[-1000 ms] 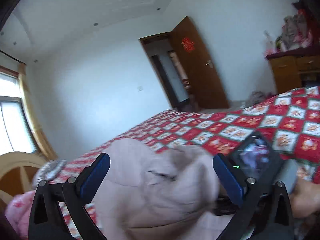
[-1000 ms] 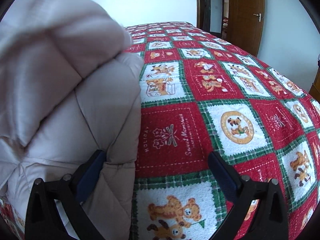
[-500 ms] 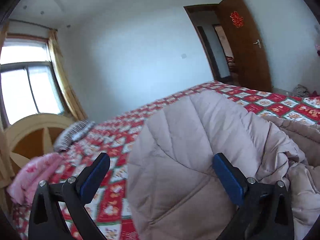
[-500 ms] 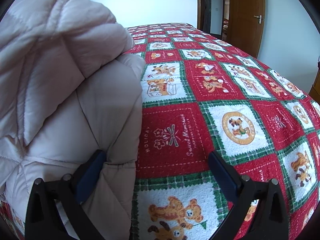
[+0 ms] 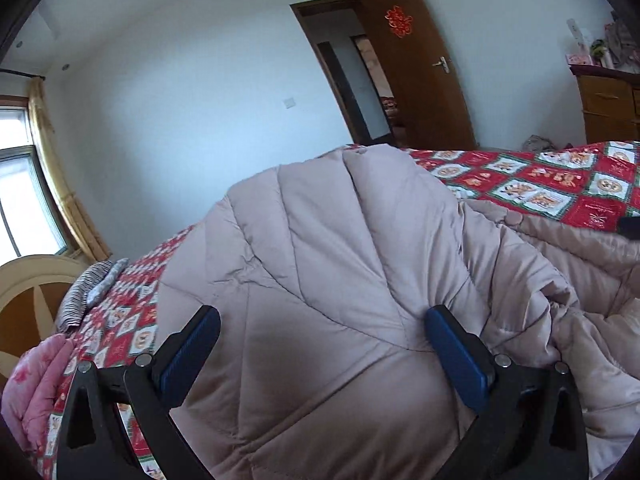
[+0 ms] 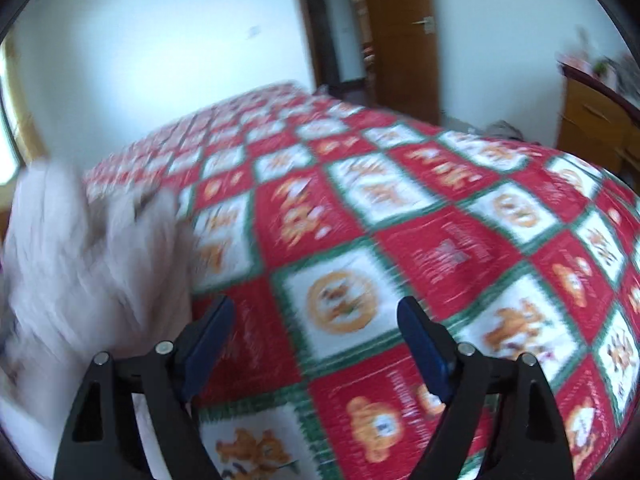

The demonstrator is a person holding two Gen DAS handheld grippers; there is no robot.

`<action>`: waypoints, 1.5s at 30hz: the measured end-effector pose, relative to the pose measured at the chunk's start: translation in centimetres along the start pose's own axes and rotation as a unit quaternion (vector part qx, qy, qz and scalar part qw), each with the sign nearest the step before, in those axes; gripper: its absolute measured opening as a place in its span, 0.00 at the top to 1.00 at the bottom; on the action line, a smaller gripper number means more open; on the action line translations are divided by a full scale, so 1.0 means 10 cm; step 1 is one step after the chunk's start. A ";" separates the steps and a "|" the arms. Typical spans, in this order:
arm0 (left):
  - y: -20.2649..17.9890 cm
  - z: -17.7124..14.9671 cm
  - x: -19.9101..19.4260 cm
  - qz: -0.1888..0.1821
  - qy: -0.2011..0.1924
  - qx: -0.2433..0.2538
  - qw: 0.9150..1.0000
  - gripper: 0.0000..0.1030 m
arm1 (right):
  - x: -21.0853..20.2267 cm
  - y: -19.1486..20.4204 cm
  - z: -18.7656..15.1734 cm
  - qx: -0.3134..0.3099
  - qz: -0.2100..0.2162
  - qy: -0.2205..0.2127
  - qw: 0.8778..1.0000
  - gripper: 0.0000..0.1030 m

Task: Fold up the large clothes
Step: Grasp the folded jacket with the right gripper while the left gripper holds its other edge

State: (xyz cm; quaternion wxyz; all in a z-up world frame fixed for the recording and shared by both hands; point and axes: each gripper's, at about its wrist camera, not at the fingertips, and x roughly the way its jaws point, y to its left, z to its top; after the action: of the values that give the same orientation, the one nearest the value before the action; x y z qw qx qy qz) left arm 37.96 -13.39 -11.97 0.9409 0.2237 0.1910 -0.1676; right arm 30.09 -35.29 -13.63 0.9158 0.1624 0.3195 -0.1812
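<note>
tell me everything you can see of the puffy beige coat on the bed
The coat is a pale beige quilted garment with stitched panels and a smooth, slightly shiny shell. It lies bunched and partly folded on the red patterned bedspread, one padded section humped up high, more crumpled to the right. The left gripper is open, with that padded section bulging between its jaws. In the right wrist view the coat is a blur at the left, clear of the open right gripper, whose jaws have just been closing a little.
</note>
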 end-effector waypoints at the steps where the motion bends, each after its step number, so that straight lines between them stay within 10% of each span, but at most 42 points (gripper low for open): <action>1: -0.03 0.00 0.00 -0.004 0.000 0.001 1.000 0.01 | -0.05 0.01 0.05 0.003 0.002 -0.009 1.000 0.16; 7: -0.12 0.03 -0.14 0.024 -0.017 0.026 0.999 0.01 | -0.08 0.61 0.18 -0.046 0.079 -0.009 0.996 0.16; 19: 0.85 0.14 -0.23 0.092 -0.015 -0.075 0.993 0.01 | 0.23 0.72 -0.17 -0.095 0.029 0.052 0.994 0.16; 23: 0.92 0.02 0.21 0.065 0.037 -0.101 0.992 0.01 | 0.22 0.76 -0.16 -0.118 0.015 0.061 0.991 0.16; 33: 0.47 0.08 0.20 0.048 0.012 -0.032 0.998 0.01 | -0.15 0.81 0.42 -0.064 0.041 0.003 0.997 0.16; 39: 0.62 0.16 0.10 0.055 0.001 -0.046 0.997 0.01 | 0.21 1.28 0.61 -0.043 0.122 0.031 0.991 0.20; 45: 0.81 0.06 0.45 0.010 0.067 -0.106 0.992 0.01 | 0.62 1.25 0.37 -0.046 0.092 0.059 0.993 0.28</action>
State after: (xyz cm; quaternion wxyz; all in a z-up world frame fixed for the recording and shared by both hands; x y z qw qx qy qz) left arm 45.29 -7.84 -10.53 0.9461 0.1350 0.2680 -0.1217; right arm 41.97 -27.18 -12.58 0.9146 0.1589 0.3649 -0.0716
